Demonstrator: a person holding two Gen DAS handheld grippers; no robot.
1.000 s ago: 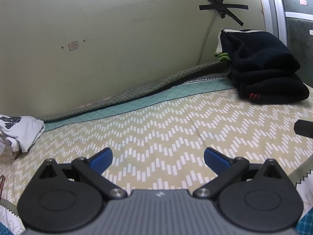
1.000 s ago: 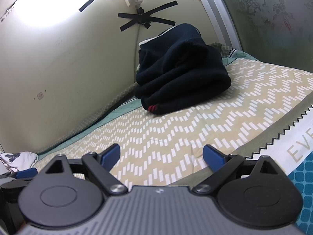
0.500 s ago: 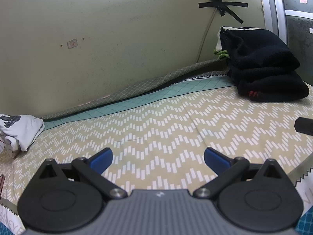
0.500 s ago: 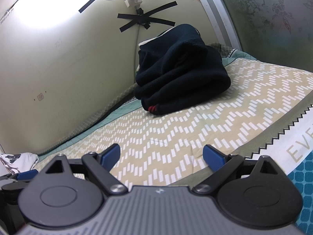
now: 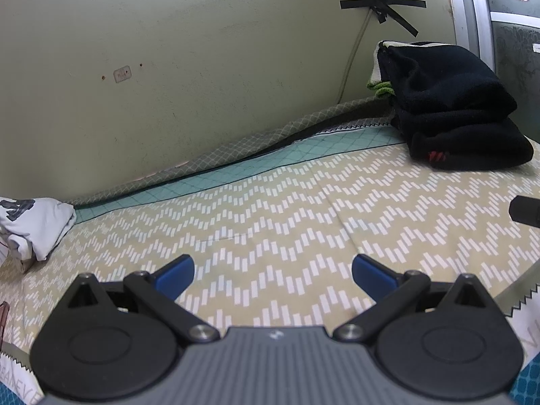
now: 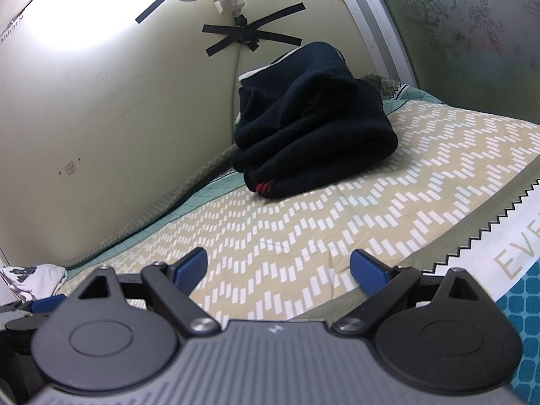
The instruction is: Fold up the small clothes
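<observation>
Over beige zigzag-patterned bed sheet (image 5: 276,222), hovering w/ left gripper (image 5: 272,271) & right gripper (image 6: 278,266), both w/ blue-tipped jaws spread apart, gripping nothing. Lying crumpled at far left, small white printed garment (image 5: 35,226). Sitting far right by wall, folded black fleece stack (image 6: 314,145).

The white printed garment (image 5: 32,226) is cut off at the frame's edge, its print perhaps lettering.
</observation>
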